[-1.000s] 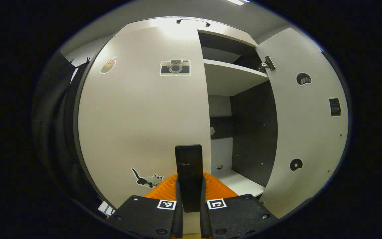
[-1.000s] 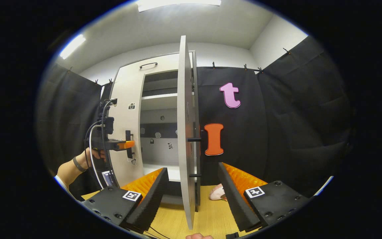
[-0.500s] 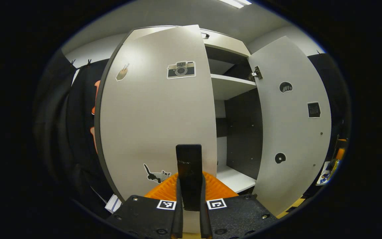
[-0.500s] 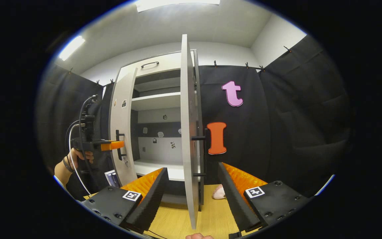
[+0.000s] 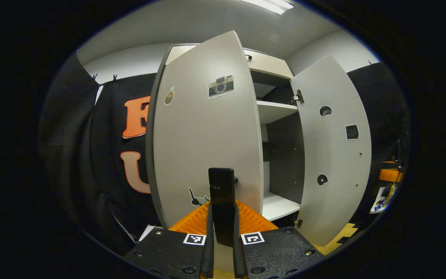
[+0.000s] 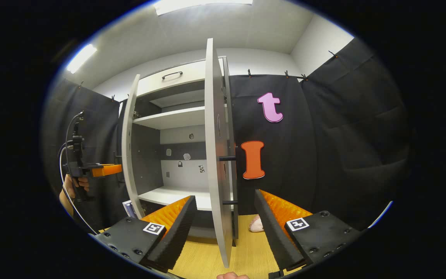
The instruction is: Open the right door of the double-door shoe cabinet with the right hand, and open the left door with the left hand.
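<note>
Left gripper [image 5: 222,232] clenched on the left door's handle [image 5: 222,193], both fingers pressed against the bar's sides, seen in the left gripper view; left door [image 5: 207,135] swung well out from the shoe cabinet [image 6: 176,128], roughly square to its front. Right gripper [image 6: 225,228] released, jaws spread wide either side of the right door's [image 6: 215,155] free edge without touching it; right door standing fully out, edge-on in the right gripper view, its handle [image 6: 229,180] on the side away from the cabinet's inside. Seen from the right gripper view, left gripper and a hand [image 6: 72,186] just beside the cabinet's left door.

Risks, as a judgement: pulling the left door past its hinge stop, straining the hinges or rocking the cabinet; drawing straight back rather than along the door's arc, twisting the bar out from between the fingers; letting go abruptly, leaving the door to swing back toward the cabinet; bumping the open right door with the spread right jaws and nudging it shut
</note>
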The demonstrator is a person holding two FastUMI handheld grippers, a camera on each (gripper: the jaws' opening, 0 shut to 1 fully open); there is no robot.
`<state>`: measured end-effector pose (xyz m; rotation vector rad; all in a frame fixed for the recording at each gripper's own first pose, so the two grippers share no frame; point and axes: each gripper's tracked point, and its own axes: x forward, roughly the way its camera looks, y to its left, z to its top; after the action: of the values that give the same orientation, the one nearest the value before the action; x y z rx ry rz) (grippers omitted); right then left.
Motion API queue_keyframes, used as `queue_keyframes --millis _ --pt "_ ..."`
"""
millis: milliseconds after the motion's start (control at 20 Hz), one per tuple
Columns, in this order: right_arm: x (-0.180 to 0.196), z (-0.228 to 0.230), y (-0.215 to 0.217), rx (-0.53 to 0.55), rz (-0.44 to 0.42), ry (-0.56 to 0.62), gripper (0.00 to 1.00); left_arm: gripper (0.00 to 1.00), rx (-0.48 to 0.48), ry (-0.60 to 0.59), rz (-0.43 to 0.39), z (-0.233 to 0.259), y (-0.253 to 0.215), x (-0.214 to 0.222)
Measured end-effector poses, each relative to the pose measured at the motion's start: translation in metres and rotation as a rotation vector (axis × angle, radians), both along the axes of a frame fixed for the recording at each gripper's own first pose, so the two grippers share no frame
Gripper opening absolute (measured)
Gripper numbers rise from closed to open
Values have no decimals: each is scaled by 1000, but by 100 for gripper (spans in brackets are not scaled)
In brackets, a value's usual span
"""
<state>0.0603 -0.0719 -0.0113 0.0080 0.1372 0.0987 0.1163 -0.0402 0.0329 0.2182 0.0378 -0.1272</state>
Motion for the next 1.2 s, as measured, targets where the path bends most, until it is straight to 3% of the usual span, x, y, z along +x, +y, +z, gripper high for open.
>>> queue_keyframes --millis 800,1000,1100,1200 --pt "6 0 10 -1 12 -13 98 12 15 -140 155 48 94 -48" --pt "1 -1 22 2 40 -13 98 11 47 -129 253 48 137 -50" --pt "-1 0 24 8 48 -14 98 5 19 -121 268 49 152 -49" --pt "-2 0 24 9 50 -11 98 4 -54 -78 219 42 151 -45"
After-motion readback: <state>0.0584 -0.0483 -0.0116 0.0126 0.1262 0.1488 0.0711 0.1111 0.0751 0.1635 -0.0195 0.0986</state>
